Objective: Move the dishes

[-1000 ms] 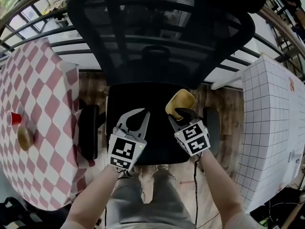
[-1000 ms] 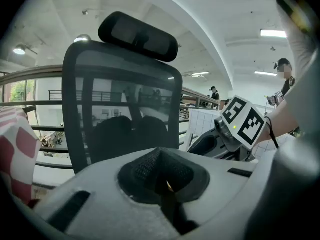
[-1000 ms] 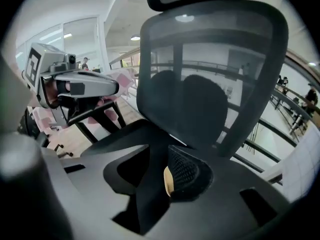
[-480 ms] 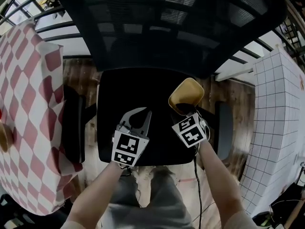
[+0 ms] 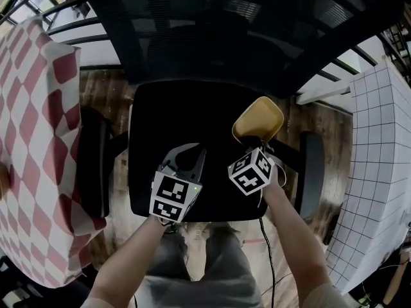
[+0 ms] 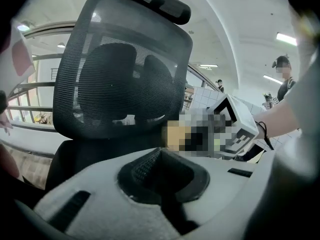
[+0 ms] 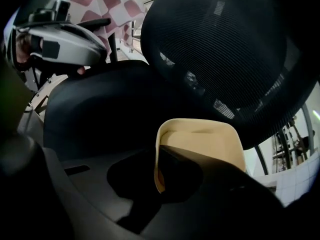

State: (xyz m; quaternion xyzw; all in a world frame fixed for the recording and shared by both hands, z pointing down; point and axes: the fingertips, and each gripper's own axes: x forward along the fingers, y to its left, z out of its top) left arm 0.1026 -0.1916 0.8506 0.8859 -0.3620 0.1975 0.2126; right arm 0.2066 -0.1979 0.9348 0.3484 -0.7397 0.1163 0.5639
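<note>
A tan square dish [image 5: 258, 117] hangs over the right side of a black office chair's seat [image 5: 180, 120]. My right gripper [image 5: 257, 143] is shut on its near rim. In the right gripper view the dish [image 7: 200, 139] stands almost on edge between the jaws of this gripper [image 7: 157, 169], its hollow side facing the camera. My left gripper [image 5: 196, 153] hovers over the seat's front left, shut with nothing in it. In its own view the left gripper [image 6: 160, 169] has its pads together, and the right gripper's marker cube [image 6: 235, 126] shows to the right.
The chair's mesh backrest [image 5: 225, 18] rises behind the seat, with armrests at the left [image 5: 93, 162] and right [image 5: 311, 172]. A red-and-white checked table [image 5: 32, 108] stands to the left and a white gridded table [image 5: 379, 140] to the right. Wooden floor lies below.
The right gripper has carried the dish a little further right and away from me over the seat. The head view has swung right, so the checked table has slid toward the left edge.
</note>
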